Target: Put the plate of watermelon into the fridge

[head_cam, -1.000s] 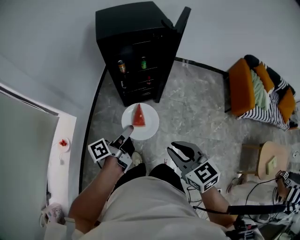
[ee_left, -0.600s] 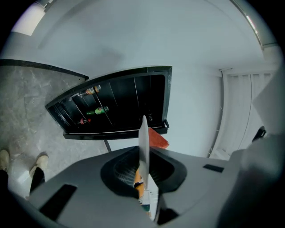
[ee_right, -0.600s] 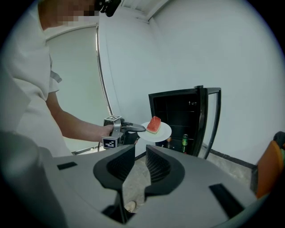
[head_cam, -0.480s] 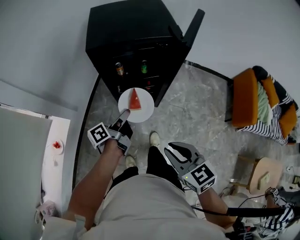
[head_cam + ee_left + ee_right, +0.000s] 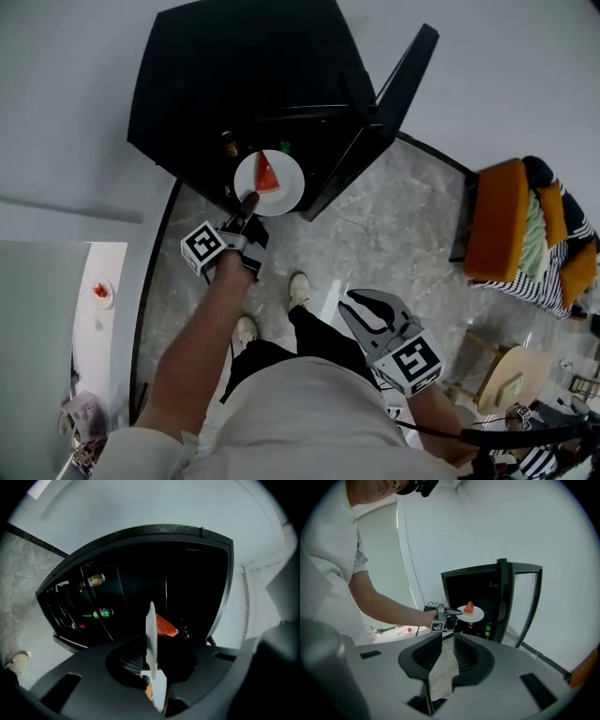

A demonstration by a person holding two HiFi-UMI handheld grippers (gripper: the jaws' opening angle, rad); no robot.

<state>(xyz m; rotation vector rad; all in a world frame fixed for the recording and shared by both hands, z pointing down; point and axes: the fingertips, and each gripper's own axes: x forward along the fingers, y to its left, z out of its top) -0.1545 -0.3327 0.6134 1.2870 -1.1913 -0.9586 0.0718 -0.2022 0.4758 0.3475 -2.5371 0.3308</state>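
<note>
A white plate (image 5: pixel 281 192) carries a red watermelon wedge (image 5: pixel 267 174). My left gripper (image 5: pixel 248 200) is shut on the plate's near rim and holds it level at the mouth of the black fridge (image 5: pixel 244 66). The fridge door (image 5: pixel 380 122) stands open to the right. In the left gripper view the plate (image 5: pixel 151 634) is edge-on between the jaws, with the wedge (image 5: pixel 165 626) beyond it against the dark fridge interior. The right gripper view shows the plate (image 5: pixel 474 616) before the shelves. My right gripper (image 5: pixel 349 300) hangs low by my hip, open by a narrow gap and holding nothing.
Cans and a green bottle (image 5: pixel 104 614) sit on the fridge's wire shelves. An orange chair with striped cloth (image 5: pixel 516 234) stands at the right, and a round wooden stool (image 5: pixel 511 375) below it. A white counter (image 5: pixel 98 292) runs along the left. My feet (image 5: pixel 298 291) stand on grey marble floor.
I have stepped closer to the fridge. The left gripper has carried the plate forward from above the floor to the fridge opening. The right gripper stays low at my side.
</note>
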